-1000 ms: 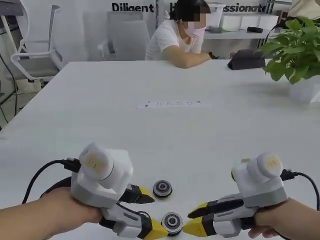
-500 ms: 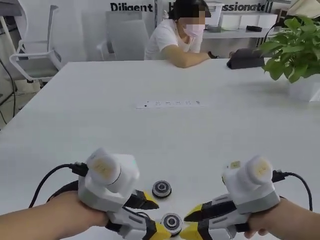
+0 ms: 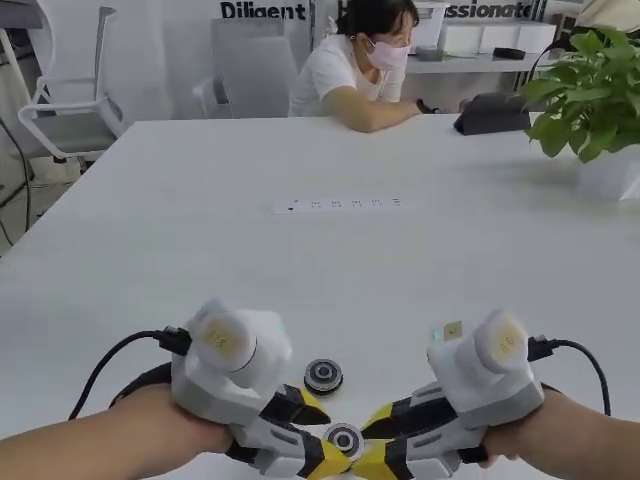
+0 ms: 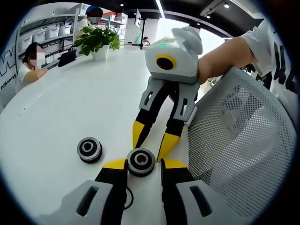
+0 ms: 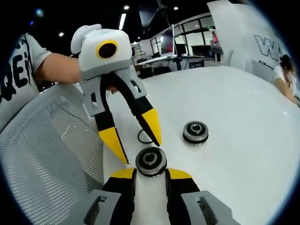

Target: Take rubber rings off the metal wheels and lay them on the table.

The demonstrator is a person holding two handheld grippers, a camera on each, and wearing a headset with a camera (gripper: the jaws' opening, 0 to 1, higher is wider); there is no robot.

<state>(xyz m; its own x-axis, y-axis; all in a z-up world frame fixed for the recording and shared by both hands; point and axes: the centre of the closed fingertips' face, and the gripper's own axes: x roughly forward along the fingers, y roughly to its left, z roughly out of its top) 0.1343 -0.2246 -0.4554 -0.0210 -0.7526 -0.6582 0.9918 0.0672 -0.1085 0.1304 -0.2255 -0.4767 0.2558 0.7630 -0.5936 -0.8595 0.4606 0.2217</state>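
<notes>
Two small metal wheels lie flat on the white table (image 3: 330,270) close to the person's edge. The near wheel (image 3: 344,440) sits at 6 o'clock from the far wheel (image 3: 323,375), and the two are near each other but apart. Both grippers converge on the near wheel. The left gripper (image 3: 322,436) comes in from about 8 o'clock and the right gripper (image 3: 370,442) from about 4 o'clock. In the left gripper view that gripper's jaws stand apart with a yellow tip on each side of the wheel (image 4: 141,161), very close to its dark rubber ring (image 4: 141,149). Whether they press on it cannot be told. In the right gripper view the right gripper's jaws are likewise apart, and the wheel (image 5: 151,161) sits just at their tips rather than deep between them. The rings are on both wheels, so the stripping is not yet done. The main risk seems to be crowding. With four tips around one small wheel, they may knock each other, or push the wheel so it skids over the smooth top toward the far one at 12 o'clock. If one gripper closes on metal and not rubber, the wheel will probably lift or tip without the ring peeling. If the holding grip is shallow, the wheel could squirt out when the other gripper pulls.
</notes>
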